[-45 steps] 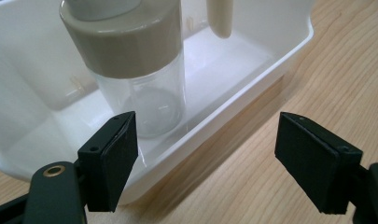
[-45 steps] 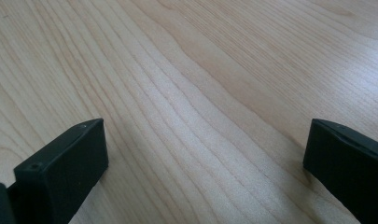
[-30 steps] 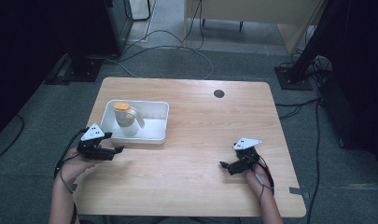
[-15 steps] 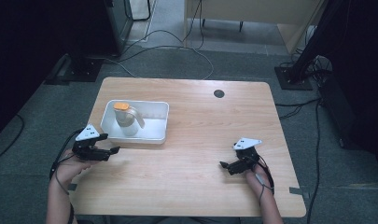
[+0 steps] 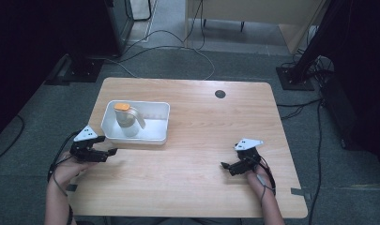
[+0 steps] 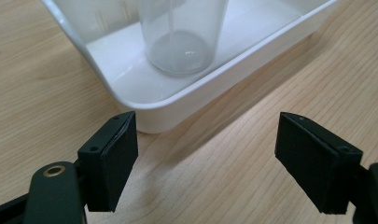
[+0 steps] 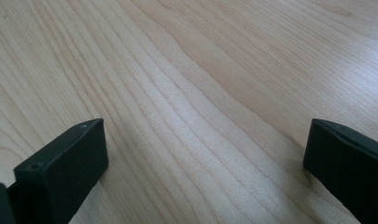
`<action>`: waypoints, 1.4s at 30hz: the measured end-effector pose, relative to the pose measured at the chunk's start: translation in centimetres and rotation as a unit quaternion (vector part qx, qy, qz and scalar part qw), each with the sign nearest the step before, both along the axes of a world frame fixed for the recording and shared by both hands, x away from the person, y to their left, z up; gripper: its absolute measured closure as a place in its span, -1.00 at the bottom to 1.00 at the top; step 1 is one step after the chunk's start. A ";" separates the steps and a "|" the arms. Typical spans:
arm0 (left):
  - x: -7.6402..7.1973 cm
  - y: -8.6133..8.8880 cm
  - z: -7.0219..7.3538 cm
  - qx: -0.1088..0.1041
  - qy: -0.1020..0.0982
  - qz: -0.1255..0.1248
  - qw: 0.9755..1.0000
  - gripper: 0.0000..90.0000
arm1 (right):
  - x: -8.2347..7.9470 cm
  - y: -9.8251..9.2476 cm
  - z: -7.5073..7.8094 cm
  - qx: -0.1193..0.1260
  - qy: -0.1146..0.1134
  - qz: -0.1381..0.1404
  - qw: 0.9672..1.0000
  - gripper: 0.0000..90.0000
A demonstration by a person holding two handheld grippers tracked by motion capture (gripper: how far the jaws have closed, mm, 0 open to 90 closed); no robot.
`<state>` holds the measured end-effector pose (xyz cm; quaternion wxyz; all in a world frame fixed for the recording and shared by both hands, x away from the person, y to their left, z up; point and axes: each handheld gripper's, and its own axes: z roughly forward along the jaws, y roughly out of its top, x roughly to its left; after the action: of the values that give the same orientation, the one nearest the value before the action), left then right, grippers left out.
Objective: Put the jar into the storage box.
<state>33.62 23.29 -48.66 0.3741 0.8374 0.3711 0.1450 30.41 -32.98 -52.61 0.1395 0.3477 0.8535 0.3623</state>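
Note:
A clear plastic jug (image 5: 125,121) with an orange lid stands upright in the left half of a white tray (image 5: 152,136) on the wooden table. My left gripper (image 5: 110,153) rests low at the table's left edge, just in front of the tray's near-left corner, open with nothing between its jaws. In the left gripper view the jug's base (image 6: 179,44) and the tray's near corner (image 6: 151,108) lie right ahead of the left gripper (image 6: 214,163). My right gripper (image 5: 226,166) sits at the front right of the table, open over bare wood (image 7: 196,116).
A small dark round grommet (image 5: 220,93) sits near the table's far edge. Cables run over the grey floor beyond the table, and dark stands rise at the back left and right. Bare tabletop (image 5: 201,136) lies between the two grippers.
My left gripper has drawn back toward the table's left front edge, away from the tray. The right gripper, jug and tray have stayed put.

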 end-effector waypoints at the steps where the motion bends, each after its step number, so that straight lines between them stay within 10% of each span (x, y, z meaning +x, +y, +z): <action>1: 0.1 0.0 -0.2 0.008 -0.004 0.003 1.000 -0.52 | 0.0 0.0 0.0 0.000 0.000 0.000 1.000 -1.00; 42: 1.0 -0.2 -3.1 0.013 -0.017 0.021 1.000 -0.55 | 0.0 0.0 0.0 0.000 0.000 0.000 1.000 -1.00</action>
<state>34.67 23.08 -51.75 0.3665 0.8314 0.3805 0.1721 30.41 -32.98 -52.61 0.1396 0.3475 0.8535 0.3623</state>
